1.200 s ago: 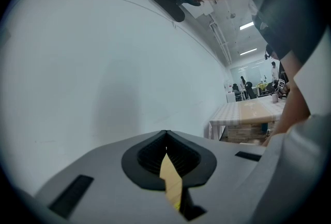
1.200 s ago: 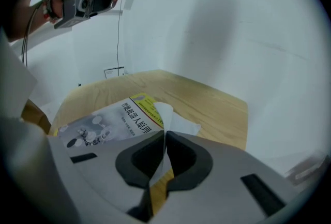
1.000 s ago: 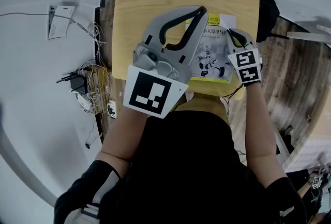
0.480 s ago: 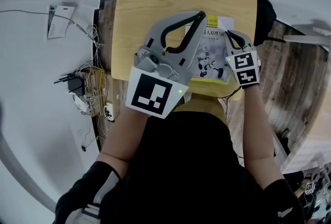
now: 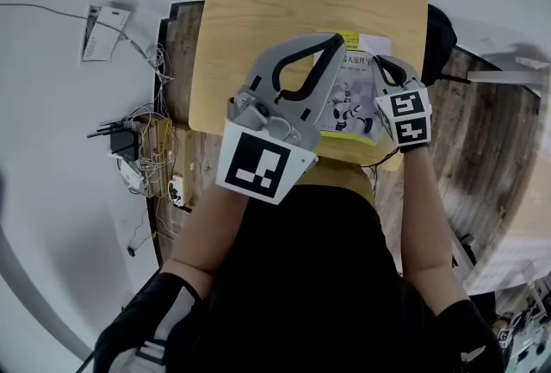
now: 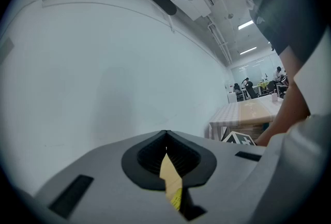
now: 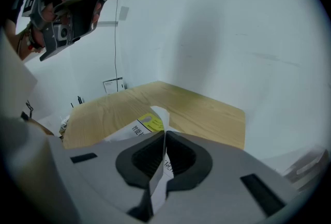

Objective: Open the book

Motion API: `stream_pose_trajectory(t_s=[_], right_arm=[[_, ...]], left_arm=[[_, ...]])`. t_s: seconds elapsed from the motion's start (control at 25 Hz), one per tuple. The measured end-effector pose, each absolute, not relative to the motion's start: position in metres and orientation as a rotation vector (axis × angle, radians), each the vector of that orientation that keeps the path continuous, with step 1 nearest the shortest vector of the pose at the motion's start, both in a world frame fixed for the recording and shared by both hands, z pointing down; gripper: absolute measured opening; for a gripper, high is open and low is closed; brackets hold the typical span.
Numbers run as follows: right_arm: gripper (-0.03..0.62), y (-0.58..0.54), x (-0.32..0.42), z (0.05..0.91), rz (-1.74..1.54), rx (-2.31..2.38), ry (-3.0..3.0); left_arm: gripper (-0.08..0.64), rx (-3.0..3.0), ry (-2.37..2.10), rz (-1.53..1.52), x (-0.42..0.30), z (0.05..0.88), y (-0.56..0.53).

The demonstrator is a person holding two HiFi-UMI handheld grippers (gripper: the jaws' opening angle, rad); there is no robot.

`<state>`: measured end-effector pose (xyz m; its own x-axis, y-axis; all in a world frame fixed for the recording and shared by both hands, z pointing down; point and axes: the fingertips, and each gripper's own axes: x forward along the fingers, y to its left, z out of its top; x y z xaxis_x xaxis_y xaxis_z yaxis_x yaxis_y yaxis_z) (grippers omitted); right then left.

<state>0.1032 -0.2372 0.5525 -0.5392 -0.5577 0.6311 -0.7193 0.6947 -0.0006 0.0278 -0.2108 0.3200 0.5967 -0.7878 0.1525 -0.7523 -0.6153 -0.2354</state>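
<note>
A book (image 5: pixel 349 104) with a white and yellow cover lies at the near right of the wooden table (image 5: pixel 293 9). My right gripper (image 5: pixel 381 61) is at the book's right edge, shut on the thin cover. In the right gripper view the cover's edge (image 7: pixel 155 181) runs between the closed pads of that gripper (image 7: pixel 164 137), with the printed cover (image 7: pixel 142 125) just beyond. My left gripper (image 5: pixel 334 40) hovers above the book's left side, shut and holding nothing. In its own view, the left gripper (image 6: pixel 165 137) points at a pale wall.
Cables and a power strip (image 5: pixel 138 147) lie on the floor left of the table, with a white box (image 5: pixel 103 22) further back. A dark object (image 5: pixel 441 35) sits by the table's right edge. Far tables with people (image 6: pixel 258 109) show in the left gripper view.
The right gripper has risen a little, still shut on the cover's edge. The left gripper has drifted slightly over the book, still shut.
</note>
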Motion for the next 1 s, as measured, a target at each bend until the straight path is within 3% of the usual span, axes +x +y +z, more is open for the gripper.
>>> stream_pose_trajectory(t_s=[1.0], right_arm=[[0.034,-0.219,0.024,0.496,0.409,1.105,-2.278]], left_arm=[[0.008,-2.752,1.172,-0.261,-0.053,0.314,-0.209]])
